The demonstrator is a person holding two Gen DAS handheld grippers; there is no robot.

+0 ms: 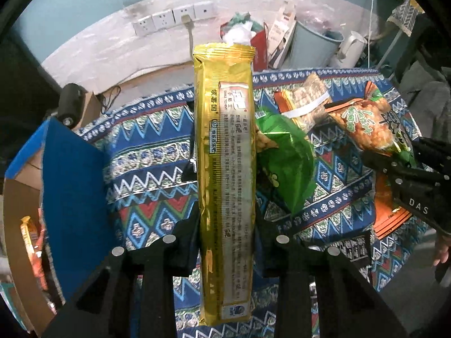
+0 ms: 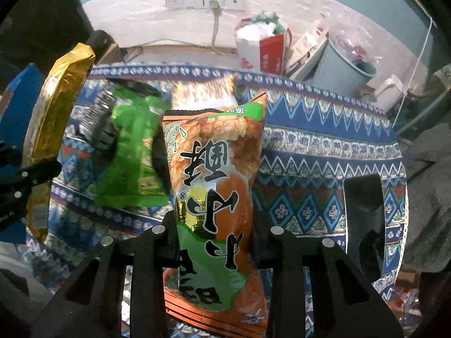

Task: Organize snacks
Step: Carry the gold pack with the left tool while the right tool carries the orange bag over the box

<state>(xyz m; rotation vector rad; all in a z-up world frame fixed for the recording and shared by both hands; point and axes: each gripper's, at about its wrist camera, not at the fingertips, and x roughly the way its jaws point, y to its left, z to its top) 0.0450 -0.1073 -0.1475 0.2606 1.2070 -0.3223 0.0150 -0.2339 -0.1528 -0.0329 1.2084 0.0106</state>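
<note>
My left gripper [image 1: 227, 225] is shut on a long gold biscuit packet [image 1: 225, 152] and holds it upright above the patterned cloth [image 1: 152, 169]. The gold packet also shows at the left of the right wrist view [image 2: 53, 129]. My right gripper [image 2: 215, 225] is shut on an orange and green snack bag [image 2: 217, 186], lifted off the cloth; the same bag shows in the left wrist view [image 1: 369, 124], held by the right gripper [image 1: 406, 174]. A green snack bag [image 1: 284, 157] [image 2: 132, 152] and a clear-wrapped cracker packet [image 1: 307, 98] [image 2: 203, 93] lie on the cloth.
A blue-lidded cardboard box [image 1: 70, 197] holding an orange snack stands at the left. Behind the table are a wall socket strip [image 1: 172, 18], a red and white bag [image 2: 262, 48], a grey bin [image 2: 344, 62] and a white kettle [image 1: 349, 46].
</note>
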